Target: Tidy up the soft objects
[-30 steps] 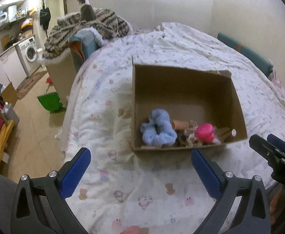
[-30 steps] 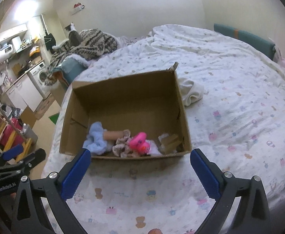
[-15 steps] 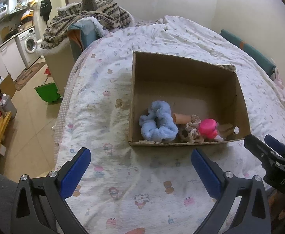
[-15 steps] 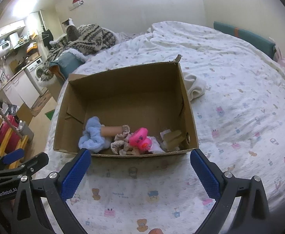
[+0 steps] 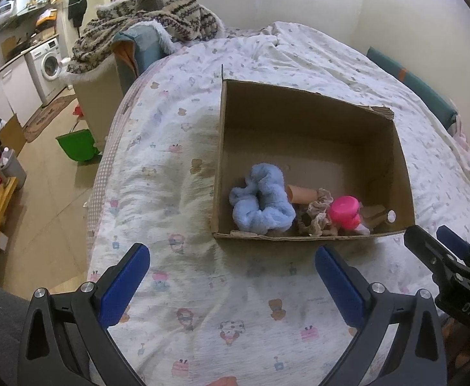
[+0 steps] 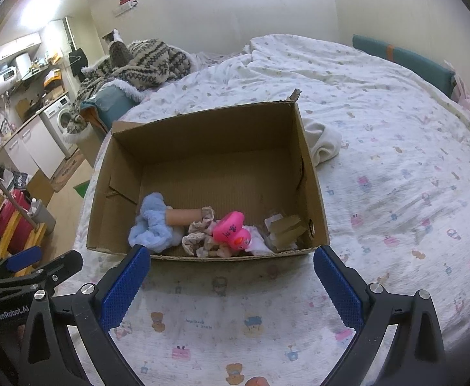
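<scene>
left gripper (image 5: 231,276): fingers apart, holding nothing, above the bed (image 5: 177,135)
right gripper (image 6: 228,276): fingers apart, holding nothing
cardboard box (image 6: 209,138): on the bed
blue scrunchie (image 6: 151,225), beige scrunchie (image 6: 199,231), pink duck (image 6: 231,230): along the box's near wall

Both grippers close in on the box

The cardboard box (image 6: 312,193) fills more of each wrist view than a second ago, its near wall now just ahead of the right gripper (image 6: 231,278). The left gripper (image 5: 231,278) sits higher over the bedsheet (image 5: 183,212), nearer the box's front left corner.
</scene>
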A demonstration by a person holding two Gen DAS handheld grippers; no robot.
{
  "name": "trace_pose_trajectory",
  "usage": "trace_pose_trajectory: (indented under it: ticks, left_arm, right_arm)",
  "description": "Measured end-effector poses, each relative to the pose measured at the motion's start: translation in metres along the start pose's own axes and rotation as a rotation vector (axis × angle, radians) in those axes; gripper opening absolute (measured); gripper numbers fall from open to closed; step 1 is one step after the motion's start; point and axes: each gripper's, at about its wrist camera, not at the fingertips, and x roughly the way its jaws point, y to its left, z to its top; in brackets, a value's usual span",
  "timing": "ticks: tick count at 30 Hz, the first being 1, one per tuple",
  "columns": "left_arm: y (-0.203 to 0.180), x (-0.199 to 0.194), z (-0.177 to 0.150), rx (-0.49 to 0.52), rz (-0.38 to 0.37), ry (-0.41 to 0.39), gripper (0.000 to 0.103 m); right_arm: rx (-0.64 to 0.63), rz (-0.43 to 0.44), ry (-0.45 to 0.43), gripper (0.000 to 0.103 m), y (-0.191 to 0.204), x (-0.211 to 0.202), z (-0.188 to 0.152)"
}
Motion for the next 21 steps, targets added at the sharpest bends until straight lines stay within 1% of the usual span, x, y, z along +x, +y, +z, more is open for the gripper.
trace_pose_trajectory:
  ticks: [12, 21]
  left_arm:
    - [-0.0014, 0.0013, -0.0006, 0.012, 0.002, 0.003, 0.103]
    - [0.0004, 0.0010, -0.0026, -0.004, -0.004, 0.004, 0.103]
  right_arm:
    - [0.001, 0.000, 0.007, 0.103, -0.0006, 0.0041, 0.0009]
    - [0.001, -0.001, 0.005, 0.103, 0.0002, 0.0056, -0.0007]
